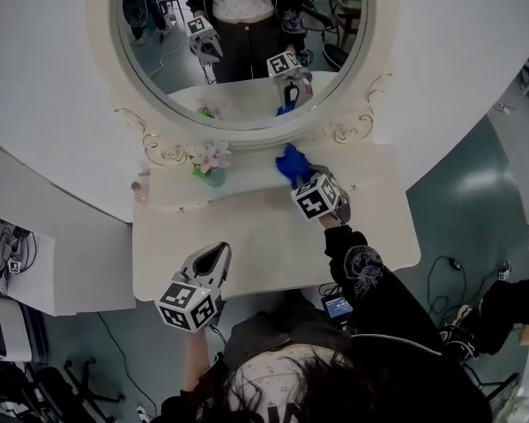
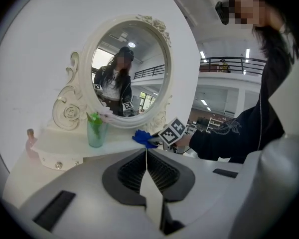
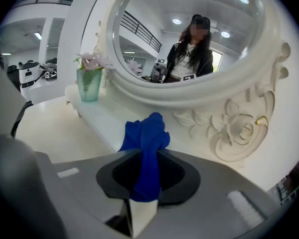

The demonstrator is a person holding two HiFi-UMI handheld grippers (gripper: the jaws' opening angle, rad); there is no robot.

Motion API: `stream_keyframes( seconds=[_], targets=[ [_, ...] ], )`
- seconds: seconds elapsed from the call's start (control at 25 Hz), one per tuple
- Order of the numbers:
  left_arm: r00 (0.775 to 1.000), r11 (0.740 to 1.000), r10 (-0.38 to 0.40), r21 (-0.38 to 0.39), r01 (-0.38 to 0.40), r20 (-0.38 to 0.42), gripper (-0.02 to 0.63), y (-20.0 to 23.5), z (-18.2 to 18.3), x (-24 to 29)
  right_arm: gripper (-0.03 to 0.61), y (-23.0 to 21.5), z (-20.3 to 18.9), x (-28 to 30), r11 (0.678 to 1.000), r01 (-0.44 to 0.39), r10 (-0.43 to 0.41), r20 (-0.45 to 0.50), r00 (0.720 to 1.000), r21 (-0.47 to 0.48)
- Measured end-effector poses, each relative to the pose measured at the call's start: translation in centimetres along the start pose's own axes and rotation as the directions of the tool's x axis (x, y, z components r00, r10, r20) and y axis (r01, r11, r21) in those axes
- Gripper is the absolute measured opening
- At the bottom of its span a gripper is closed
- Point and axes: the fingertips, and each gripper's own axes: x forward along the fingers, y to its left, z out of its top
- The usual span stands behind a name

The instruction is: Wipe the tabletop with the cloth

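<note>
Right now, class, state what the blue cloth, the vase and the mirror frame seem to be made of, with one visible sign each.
Blue cloth: soft matte fabric; it bunches into limp folds.
Vase: translucent green glass, possibly plastic; glossy, light shows through.
Mirror frame: cream, satin finish with raised scrolls and a rose; painted wood or moulded resin, cannot tell.

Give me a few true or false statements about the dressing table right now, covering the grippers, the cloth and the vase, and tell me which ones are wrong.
1. The right gripper is shut on the blue cloth. True.
2. The left gripper has its fingers wide open. False: they are shut together with nothing between them.
3. The vase of flowers stands on the shelf under the mirror. True.
4. The cloth lies spread flat beside the left gripper. False: it is bunched in the right gripper's fingers, up by the shelf.
</note>
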Motion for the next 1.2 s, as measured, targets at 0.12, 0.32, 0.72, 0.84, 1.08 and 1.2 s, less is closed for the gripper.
stream_keyframes(
  seconds=[0.12,0.32,0.72,0.84,1.08,1.2],
  targets=[
    [0.999,0.999,-0.035,0.015,0.035,-0.008,0.000,-1.3,0.2,1.6,0.086,-3.5,-2.3,-1.2,0.998,0.041,-0.040,-0.021,0.999,0.041],
    [0.996,0.996,-0.087,0.036,0.088,-0.023,0.000,-3.6,0.7,4.2,0.086,-8.7,-5.9,-3.2,0.991,0.098,-0.093,-0.058,0.994,0.088],
    [0.992,0.991,-0.118,0.059,0.119,-0.035,0.000,-7.1,1.2,8.1,0.086,-16.4,-11.3,-6.6,0.976,0.165,-0.149,-0.116,0.982,0.141],
    [0.994,0.992,-0.108,0.063,0.110,-0.031,0.000,-7.8,1.1,8.7,0.086,-16.5,-11.6,-6.5,0.979,0.138,-0.122,-0.104,0.987,0.153],
    [0.995,0.994,-0.090,0.062,0.092,-0.031,0.000,-8.7,0.6,9.4,0.084,-16.5,-11.6,-6.5,0.982,0.116,-0.106,-0.074,0.992,0.147],
    [0.996,0.995,-0.080,0.056,0.081,-0.025,0.000,-8.9,0.6,9.1,0.084,-16.8,-11.5,-6.8,0.977,0.110,-0.096,-0.080,0.992,0.184]
  ],
)
